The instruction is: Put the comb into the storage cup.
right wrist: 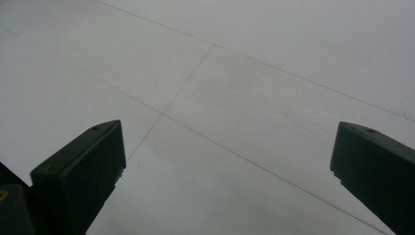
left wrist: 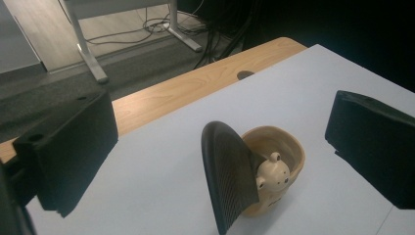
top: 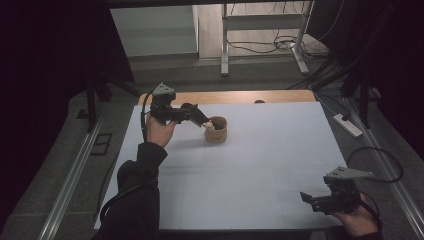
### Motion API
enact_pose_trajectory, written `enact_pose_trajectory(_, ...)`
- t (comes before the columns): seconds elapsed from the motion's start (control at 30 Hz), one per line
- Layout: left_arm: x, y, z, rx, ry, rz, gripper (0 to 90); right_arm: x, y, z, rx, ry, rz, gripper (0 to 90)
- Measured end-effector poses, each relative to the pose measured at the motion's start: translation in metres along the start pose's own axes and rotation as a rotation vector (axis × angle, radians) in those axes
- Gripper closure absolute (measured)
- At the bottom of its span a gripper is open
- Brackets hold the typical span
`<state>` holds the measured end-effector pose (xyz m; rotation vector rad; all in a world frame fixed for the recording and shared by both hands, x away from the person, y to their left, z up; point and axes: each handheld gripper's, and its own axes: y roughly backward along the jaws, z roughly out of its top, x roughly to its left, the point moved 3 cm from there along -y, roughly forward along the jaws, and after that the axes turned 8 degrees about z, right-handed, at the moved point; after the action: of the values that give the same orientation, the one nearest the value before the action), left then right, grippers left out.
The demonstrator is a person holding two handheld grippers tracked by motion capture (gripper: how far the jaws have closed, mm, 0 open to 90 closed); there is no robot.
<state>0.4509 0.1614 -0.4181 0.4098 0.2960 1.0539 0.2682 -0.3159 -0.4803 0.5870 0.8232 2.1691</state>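
Note:
A tan cup (top: 218, 133) stands on the white sheet at the back left. A small cream animal figure (top: 209, 126) peeks over its rim. My left gripper (top: 200, 118) hovers just left of the cup, pointing at it. In the left gripper view its jaws stand wide open (left wrist: 222, 147); a black ribbed oval piece (left wrist: 227, 171) leans upright against the cup (left wrist: 291, 147) and the figure (left wrist: 273, 174), touching neither jaw. My right gripper (top: 306, 198) rests low at the front right, open (right wrist: 225, 166) over bare sheet.
The white sheet (top: 260, 165) covers most of the table; a wooden strip (top: 235, 96) shows along the far edge. Beyond it lie a metal desk frame (top: 225, 50) and cables on the floor. A power strip (top: 347, 125) lies on the floor at right.

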Motion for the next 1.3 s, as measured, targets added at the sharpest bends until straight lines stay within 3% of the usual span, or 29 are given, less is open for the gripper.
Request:
enact_pose_trajectory(0.8,0.004,0.026,-0.023,0.023,0.034,-0.038,0.0,0.003,0.0,0.0,0.005,0.024,0.017,0.0)
enact_pose_trajectory(0.97,0.005,0.029,-0.033,0.041,0.028,-0.032,0.0,0.003,0.0,0.0,0.005,0.031,0.016,0.0)
enact_pose_trajectory(1.3,0.006,0.034,-0.056,0.06,0.056,-0.039,0.0,0.003,0.0,0.0,0.002,0.028,0.019,0.0)
